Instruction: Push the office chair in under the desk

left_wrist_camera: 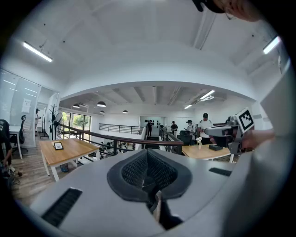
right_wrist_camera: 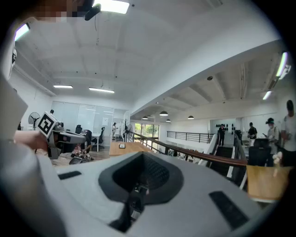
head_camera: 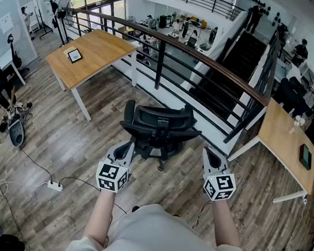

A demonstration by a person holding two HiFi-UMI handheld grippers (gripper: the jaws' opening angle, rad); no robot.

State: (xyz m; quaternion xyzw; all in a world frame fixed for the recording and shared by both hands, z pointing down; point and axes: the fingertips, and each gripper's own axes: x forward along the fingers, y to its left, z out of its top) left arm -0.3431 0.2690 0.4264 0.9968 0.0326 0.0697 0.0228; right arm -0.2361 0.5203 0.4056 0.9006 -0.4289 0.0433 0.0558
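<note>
While both hands are held out ahead of the person, the left gripper point(head_camera: 127, 149) and the right gripper point(head_camera: 207, 153) occupy the near edge of the scene, each pointing roughly level and away.

- Left gripper jaws: closed together, nothing between them.
- Right gripper jaws: closed together, nothing between them.

Surface: a wood-plank floor point(head_camera: 63, 144) covers the whole area. A white power strip point(head_camera: 54, 186) lies on it at near left.

Task item: the office chair point(head_camera: 160, 128) stands on the floor just beyond the grippers, in the open, well apart from both desks and under neither. The left gripper's tips show just beside its near left edge; contact cannot be confirmed.

Room: at near right, a wooden desk point(head_camera: 276, 131) on white legs stands beside the railing point(head_camera: 194, 53), which runs diagonally from far left to near right behind the chair. At far left, a second wooden desk point(head_camera: 95, 50) carries a tablet point(head_camera: 74, 55). Beyond the railing, a dark staircase point(head_camera: 234, 62) descends toward a lower level with further desks and people. Overhead, a white ceiling point(left_wrist_camera: 148, 46) carries strip lights point(left_wrist_camera: 37, 52).
</note>
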